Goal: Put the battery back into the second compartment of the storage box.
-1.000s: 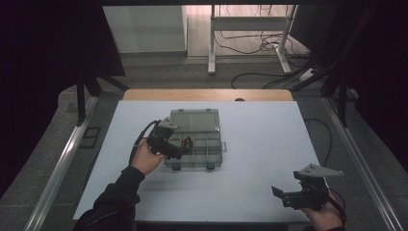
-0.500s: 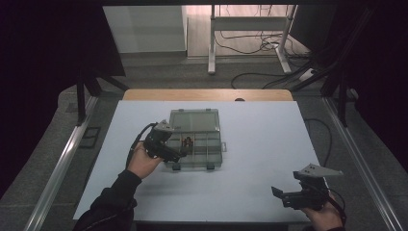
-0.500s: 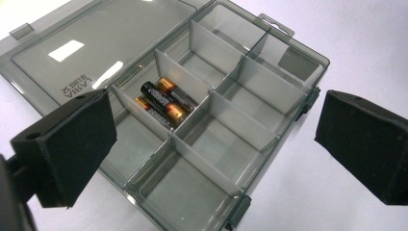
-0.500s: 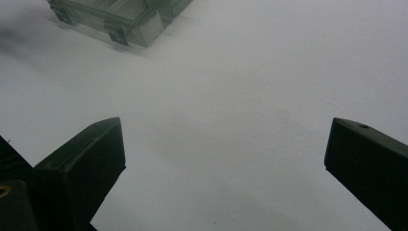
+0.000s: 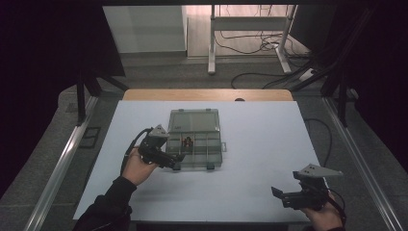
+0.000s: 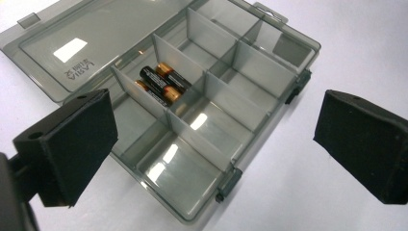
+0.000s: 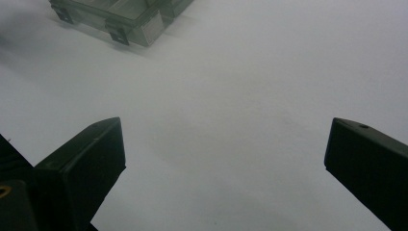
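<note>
A smoky clear compartment box (image 5: 195, 139) lies with its lid flipped back on the white table (image 5: 250, 139). In the left gripper view the box (image 6: 202, 96) has several divided cells, and two black and copper batteries (image 6: 159, 82) lie in one middle cell. My left gripper (image 5: 177, 161) hovers at the box's near left corner, open, with nothing between its jaws (image 6: 216, 149). My right gripper (image 5: 276, 195) is held low over the near right table edge, open and empty (image 7: 223, 163). The box's corner (image 7: 125, 17) appears far off in the right gripper view.
The box has grey latches (image 6: 228, 185) on its near wall. A wooden strip (image 5: 207, 95) borders the table's far edge. Metal rails (image 5: 57, 168) run along both sides. Cables (image 5: 255, 45) and a stand's legs lie on the floor beyond.
My left gripper has slid a little toward me and to the right along the box's near left corner. The right gripper has stayed put.
</note>
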Demonstrator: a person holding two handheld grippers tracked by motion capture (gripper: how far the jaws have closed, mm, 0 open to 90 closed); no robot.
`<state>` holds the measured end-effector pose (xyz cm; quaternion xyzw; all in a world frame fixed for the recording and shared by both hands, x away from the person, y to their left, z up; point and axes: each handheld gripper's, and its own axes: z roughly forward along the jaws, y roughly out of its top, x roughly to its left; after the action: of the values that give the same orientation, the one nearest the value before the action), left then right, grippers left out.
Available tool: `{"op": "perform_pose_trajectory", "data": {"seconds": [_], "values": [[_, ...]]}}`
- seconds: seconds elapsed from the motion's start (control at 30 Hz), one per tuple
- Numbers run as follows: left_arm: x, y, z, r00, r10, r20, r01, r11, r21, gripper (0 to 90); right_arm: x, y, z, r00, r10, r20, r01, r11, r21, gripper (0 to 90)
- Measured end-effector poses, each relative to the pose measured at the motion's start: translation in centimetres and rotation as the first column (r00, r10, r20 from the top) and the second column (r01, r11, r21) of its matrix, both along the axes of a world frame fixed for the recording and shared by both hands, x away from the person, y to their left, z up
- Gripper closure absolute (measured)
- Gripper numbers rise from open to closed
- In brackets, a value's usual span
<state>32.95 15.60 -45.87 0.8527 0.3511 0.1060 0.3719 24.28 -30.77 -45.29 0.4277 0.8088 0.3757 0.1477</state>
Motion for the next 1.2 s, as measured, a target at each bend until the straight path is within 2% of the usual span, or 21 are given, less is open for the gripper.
{"op": "perform_pose_trajectory", "data": {"seconds": [0.5,0.9,1.2], "values": [[-2.2,0.9,0.2,0.9998,-0.002,0.020,0.003,0.9993,-0.039,2.3,0.0,0.0,0.0,1.0000,-0.004,0.003,0.004,1.000,0.002,0.7],[-3.6,2.5,0.3,0.9992,0.028,0.030,-0.026,0.9972,-0.070,2.8,0.0,0.0,0.0,1.0000,-0.004,0.002,0.004,1.000,0.003,0.7],[-4.7,3.8,0.2,0.9980,0.050,0.040,-0.047,0.9961,-0.075,2.9,0.0,0.0,0.0,1.0000,-0.004,0.001,0.004,1.000,0.003,0.8]]}}
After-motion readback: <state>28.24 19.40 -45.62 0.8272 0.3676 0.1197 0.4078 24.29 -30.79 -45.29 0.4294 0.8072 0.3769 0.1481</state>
